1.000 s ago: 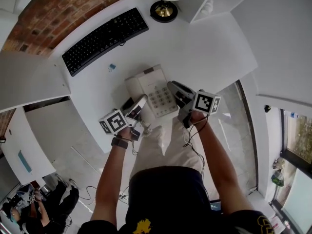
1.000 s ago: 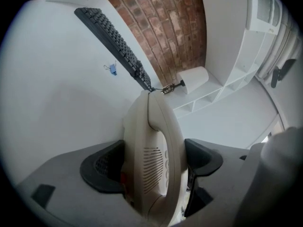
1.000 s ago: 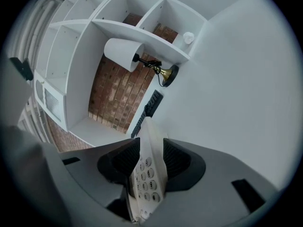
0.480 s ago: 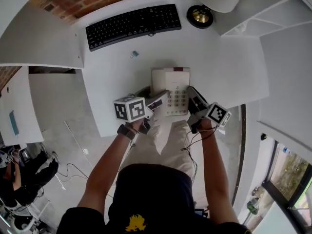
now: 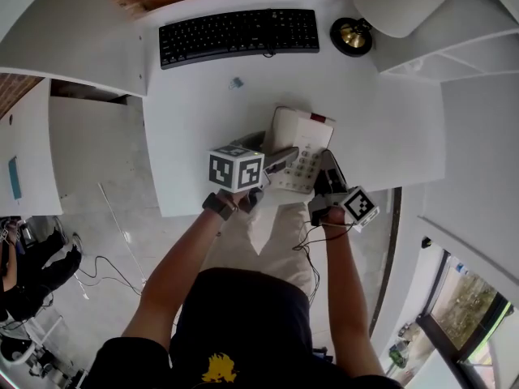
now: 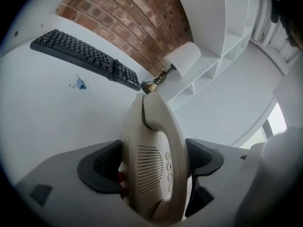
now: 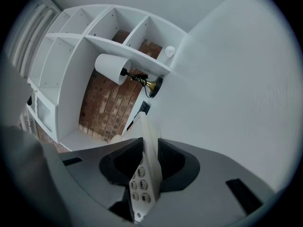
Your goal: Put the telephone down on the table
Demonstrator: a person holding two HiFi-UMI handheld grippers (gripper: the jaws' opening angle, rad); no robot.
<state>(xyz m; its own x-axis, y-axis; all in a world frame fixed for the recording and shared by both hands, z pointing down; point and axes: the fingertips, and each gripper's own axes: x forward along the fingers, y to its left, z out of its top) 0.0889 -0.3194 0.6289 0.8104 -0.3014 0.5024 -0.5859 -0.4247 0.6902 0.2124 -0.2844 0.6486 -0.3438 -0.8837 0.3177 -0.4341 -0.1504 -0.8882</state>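
The beige telephone [image 5: 302,140] is held between both grippers over the white table [image 5: 195,128], near its front edge. It looks tilted, and I cannot tell whether it touches the table. My left gripper [image 5: 278,159] is shut on the handset side. In the left gripper view the handset [image 6: 156,155] fills the gap between the black pads [image 6: 102,167]. My right gripper [image 5: 327,171] is shut on the keypad side. In the right gripper view the telephone's thin edge and number keys [image 7: 142,183] are pinched between the right gripper's [image 7: 147,161] pads.
A black keyboard [image 5: 239,35] lies along the table's far edge by the brick wall. A small blue clip [image 5: 236,82] lies between the keyboard and the telephone. A lamp [image 5: 397,2] with a brass base [image 5: 351,36] stands at the far right, next to white shelves [image 5: 478,39].
One second ago the telephone lay flat with the grippers beside it. Both grippers have since closed on its sides, and it now sits tilted between them.
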